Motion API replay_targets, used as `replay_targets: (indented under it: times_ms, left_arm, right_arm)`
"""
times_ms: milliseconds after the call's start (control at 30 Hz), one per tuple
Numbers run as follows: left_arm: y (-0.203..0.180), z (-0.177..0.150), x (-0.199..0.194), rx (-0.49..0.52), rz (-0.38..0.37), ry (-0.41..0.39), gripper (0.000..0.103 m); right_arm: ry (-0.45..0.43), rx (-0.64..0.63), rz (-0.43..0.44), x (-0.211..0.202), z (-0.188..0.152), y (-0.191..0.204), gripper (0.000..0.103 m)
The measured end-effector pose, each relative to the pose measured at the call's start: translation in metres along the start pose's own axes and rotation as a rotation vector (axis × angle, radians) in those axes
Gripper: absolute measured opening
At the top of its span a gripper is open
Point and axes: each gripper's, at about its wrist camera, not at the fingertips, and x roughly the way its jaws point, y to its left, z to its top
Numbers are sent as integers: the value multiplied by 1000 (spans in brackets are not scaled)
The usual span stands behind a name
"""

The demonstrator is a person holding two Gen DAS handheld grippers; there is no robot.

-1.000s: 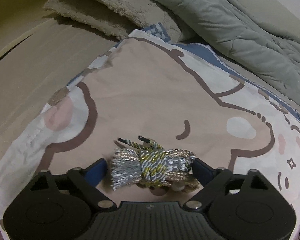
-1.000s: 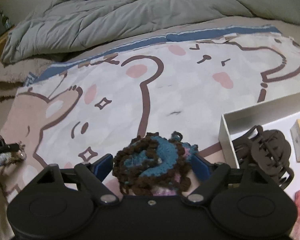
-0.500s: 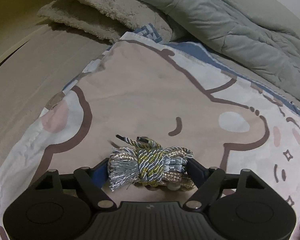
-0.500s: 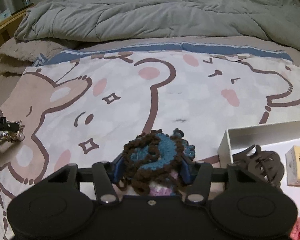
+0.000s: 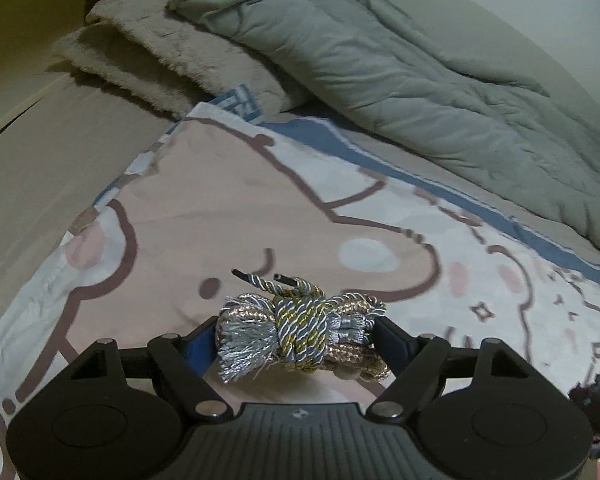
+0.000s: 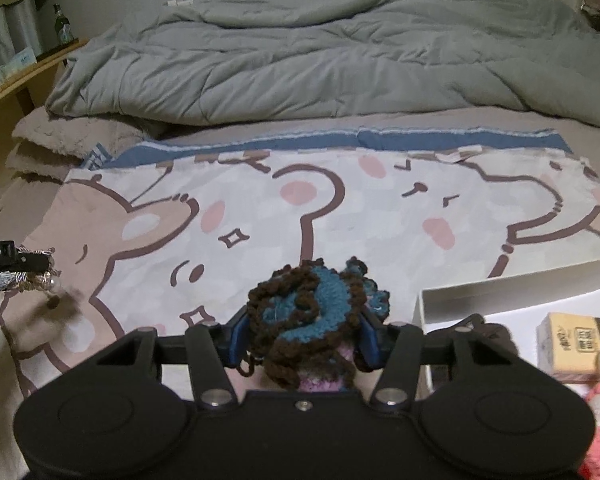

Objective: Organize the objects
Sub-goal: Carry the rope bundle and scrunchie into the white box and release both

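Sitting clamped between each hand-held gripper's pads: rope bundle, crochet doll.

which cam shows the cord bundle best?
Left wrist: the cord bundle fills the centre, clamped in the left gripper. Right wrist catches only its edge at the far left border.

Black hand-held gripper bodies, blue finger pads, round silver screws, ribbed centre plate.

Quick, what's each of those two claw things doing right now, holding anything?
Left gripper: closed on a knotted bundle of silver and gold cord.
Right gripper: closed on a brown and blue crocheted piece.
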Motion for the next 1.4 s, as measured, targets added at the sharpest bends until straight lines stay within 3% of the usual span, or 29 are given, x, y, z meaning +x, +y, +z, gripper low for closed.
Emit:
replay_targets:
  times_ms: [867, 1400]
  left_arm:
    - [-83, -22, -83, 177, -175, -49, 81]
    - [-164, -38, -100, 281, -306, -42, 81]
  right_arm:
    - [-168, -21, 24, -109, 7, -9, 55]
    - [-189, 41, -25, -148, -11, -72, 55]
